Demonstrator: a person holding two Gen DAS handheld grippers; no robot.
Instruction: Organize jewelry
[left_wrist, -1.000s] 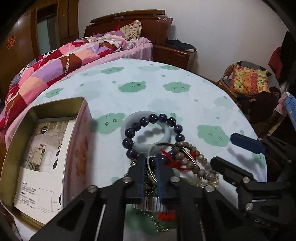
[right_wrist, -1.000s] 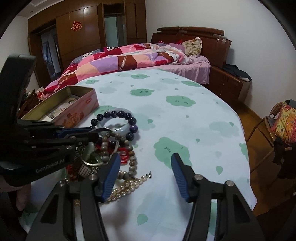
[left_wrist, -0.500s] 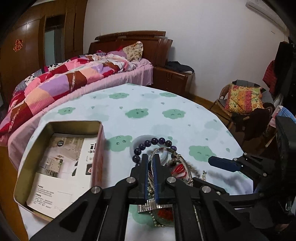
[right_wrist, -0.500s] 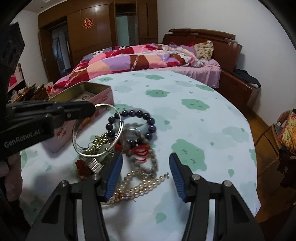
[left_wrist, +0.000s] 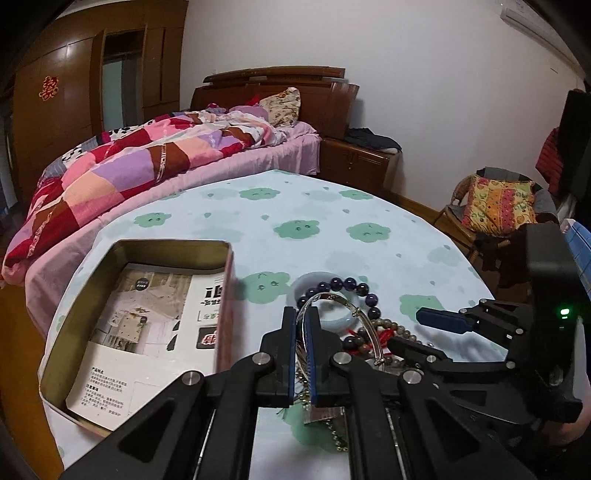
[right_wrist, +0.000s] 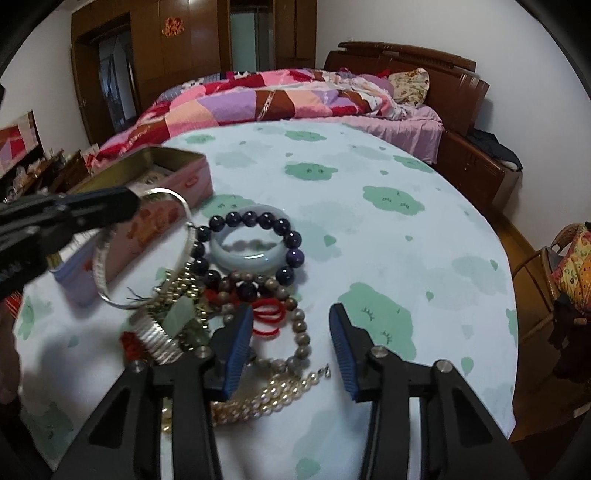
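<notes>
Bangle (right_wrist: 110, 258), silver: I log it pinched in my left gripper (left_wrist: 303, 354), now raised clear of the jewelry pile (right_wrist: 229, 295) where it lay a second ago, hanging beside the tin box (left_wrist: 140, 325). Right gripper (right_wrist: 291, 354) released, jaws spread over the pile as before. Tablecloth (right_wrist: 369, 258) underneath.

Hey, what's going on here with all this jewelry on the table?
A person is sorting a pile of jewelry with two handheld grippers. The left gripper is shut on a silver bangle and holds it raised above the heap, next to the open pink tin. The right gripper hangs open over the pearl strand. The dark bead bracelet and jade bangle lie on the tablecloth.
</notes>
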